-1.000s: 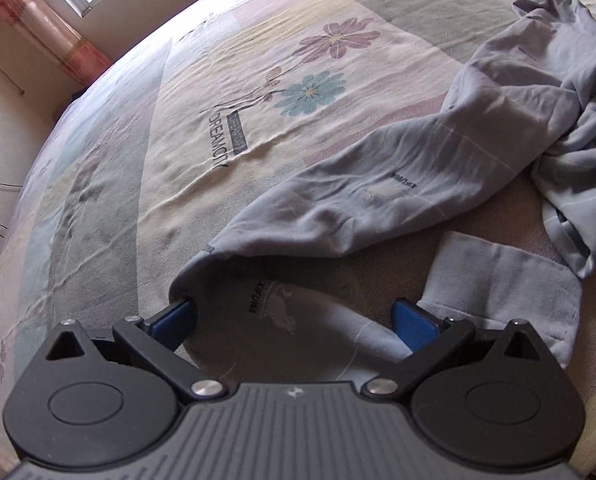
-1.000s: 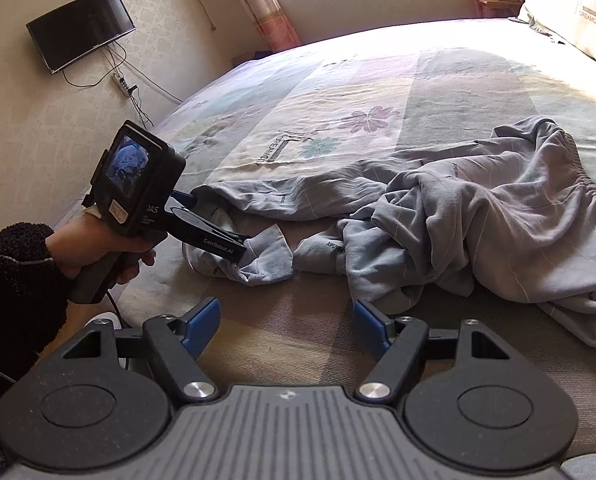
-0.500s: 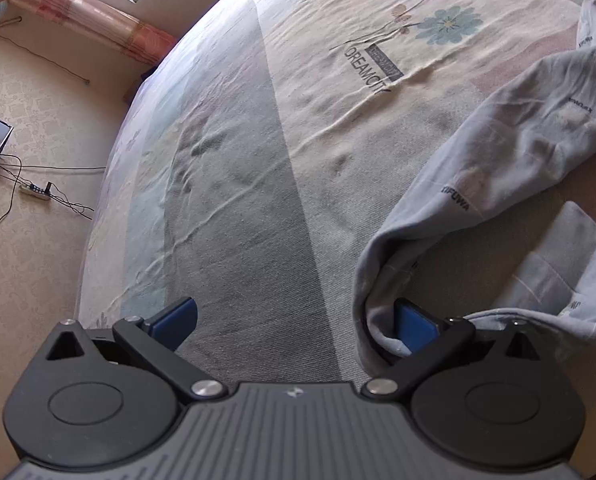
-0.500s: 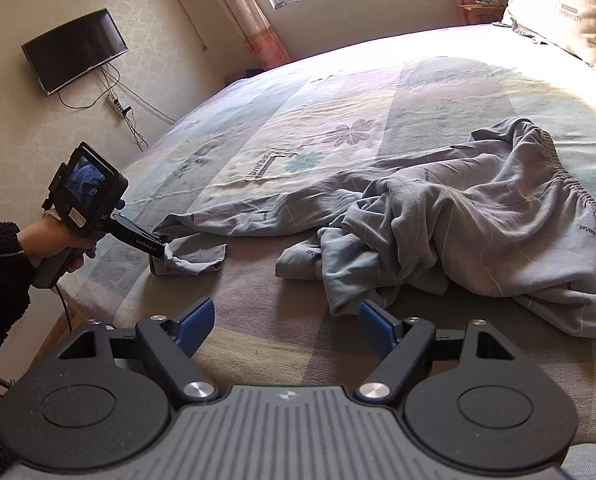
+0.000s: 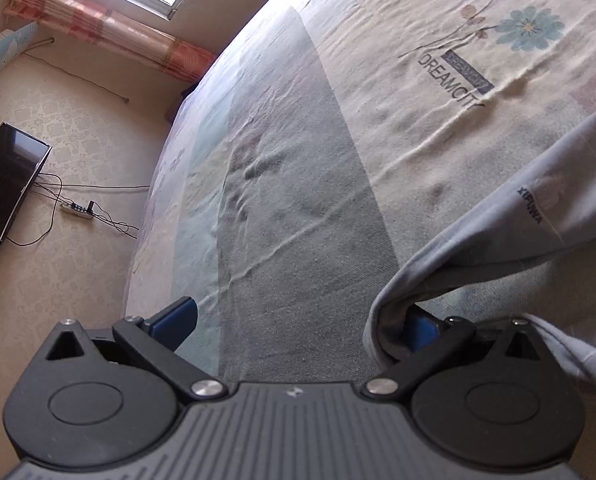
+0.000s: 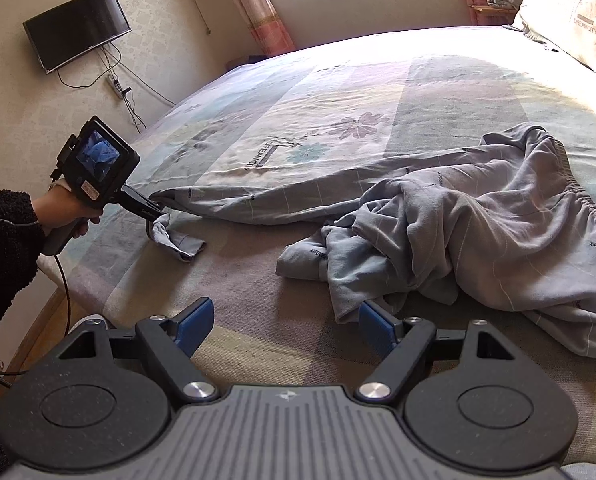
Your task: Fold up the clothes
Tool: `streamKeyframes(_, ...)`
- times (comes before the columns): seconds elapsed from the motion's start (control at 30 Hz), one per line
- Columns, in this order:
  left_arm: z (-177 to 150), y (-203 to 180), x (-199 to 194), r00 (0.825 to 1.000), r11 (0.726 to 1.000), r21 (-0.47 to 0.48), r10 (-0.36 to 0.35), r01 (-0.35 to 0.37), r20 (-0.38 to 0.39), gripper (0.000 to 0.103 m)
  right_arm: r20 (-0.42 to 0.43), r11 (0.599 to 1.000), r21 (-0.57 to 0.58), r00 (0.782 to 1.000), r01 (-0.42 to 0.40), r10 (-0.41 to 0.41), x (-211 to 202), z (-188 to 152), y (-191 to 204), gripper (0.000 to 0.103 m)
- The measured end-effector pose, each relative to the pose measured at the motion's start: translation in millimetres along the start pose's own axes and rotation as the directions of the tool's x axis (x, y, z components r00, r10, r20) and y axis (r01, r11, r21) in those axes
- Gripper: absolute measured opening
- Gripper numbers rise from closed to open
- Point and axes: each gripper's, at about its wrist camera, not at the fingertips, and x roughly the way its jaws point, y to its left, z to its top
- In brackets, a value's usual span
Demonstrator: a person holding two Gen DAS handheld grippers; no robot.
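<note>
1. On the bed [image 6: 258, 320], grey pants [image 6: 477, 232] lie crumpled to the right; one leg runs long-axis out to the left.
2. Left hand-held gripper [image 6: 156, 216] has the leg's cuff end hooked over one finger; jaws spread, no pinch.
3. Right hand-held gripper [image 6: 286, 324] spread, empty, w/ a pants fold just beyond its right finger; nearer the bundle.
</note>
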Motion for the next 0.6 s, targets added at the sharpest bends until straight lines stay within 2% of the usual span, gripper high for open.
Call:
streamKeyframes(0.43,58,54,49,1.000,0.986,-0.163,0.026,-0.025,0.001,0.103,-0.028,0.997,0.029,0.998,0.065,-0.064,19,14,-13,0.083)
streamKeyframes(0.6,75,69,71,0.999,0.985,-0.169,0.033,-0.035,-0.014,0.103,-0.039,0.994,0.047,0.995,0.096,-0.094,24,16,-22,0.083)
